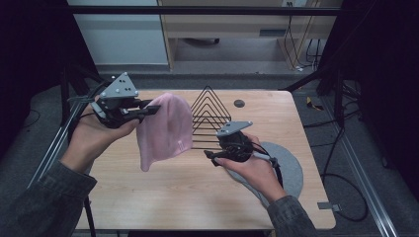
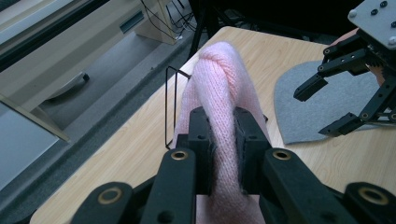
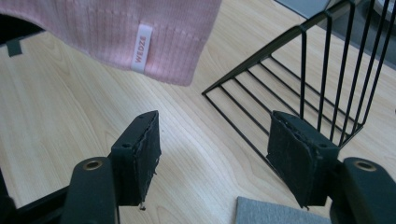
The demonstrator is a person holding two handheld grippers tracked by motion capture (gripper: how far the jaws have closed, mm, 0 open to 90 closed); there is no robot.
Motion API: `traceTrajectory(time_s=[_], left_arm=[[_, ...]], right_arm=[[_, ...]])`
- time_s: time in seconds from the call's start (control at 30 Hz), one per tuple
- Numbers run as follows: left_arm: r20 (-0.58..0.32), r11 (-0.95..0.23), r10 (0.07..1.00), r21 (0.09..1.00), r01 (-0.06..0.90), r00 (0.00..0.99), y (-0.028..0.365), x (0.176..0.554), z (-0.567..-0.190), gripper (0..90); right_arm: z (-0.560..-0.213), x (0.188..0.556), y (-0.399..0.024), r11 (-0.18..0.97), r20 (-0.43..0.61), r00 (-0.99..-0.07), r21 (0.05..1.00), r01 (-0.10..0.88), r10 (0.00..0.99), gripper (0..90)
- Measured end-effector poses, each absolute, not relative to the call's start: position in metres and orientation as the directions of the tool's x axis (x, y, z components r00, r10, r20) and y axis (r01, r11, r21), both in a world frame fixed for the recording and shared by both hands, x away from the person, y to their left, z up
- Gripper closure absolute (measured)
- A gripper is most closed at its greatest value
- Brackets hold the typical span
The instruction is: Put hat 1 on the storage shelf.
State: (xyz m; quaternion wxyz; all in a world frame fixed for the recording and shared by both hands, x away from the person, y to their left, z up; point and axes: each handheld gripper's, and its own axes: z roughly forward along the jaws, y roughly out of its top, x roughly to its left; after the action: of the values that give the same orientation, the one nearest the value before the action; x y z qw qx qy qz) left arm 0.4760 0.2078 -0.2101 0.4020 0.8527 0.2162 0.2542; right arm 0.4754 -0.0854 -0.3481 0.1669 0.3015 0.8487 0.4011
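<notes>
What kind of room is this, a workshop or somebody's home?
Probably a lab or recording workspace, not a home. A wooden table stands inside a dark metal frame, cables trail over the grey floor, and a person works hand-held grippers on a pink beanie.

pink ribbed beanie, black wire rack, grey mat
</notes>
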Motion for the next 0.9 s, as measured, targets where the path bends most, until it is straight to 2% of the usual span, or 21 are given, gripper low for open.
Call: traceTrajectory(time_s=[0.53,0.9], left_arm=[[0.259,-0.572,0.555,0.808,0.137,0.79,0.198,0.474,-0.19,79.3],[0.28,-0.569,0.524,0.818,0.086,0.804,0.187,0.462,-0.17,79.3]], right_arm=[[-0.321,0.488,-0.081,0.464,-0.028,-0.776,0.814,0.349,0.631,43.2],[-0.308,0.506,-0.072,0.412,0.031,-0.799,0.844,0.343,0.6,43.9]])
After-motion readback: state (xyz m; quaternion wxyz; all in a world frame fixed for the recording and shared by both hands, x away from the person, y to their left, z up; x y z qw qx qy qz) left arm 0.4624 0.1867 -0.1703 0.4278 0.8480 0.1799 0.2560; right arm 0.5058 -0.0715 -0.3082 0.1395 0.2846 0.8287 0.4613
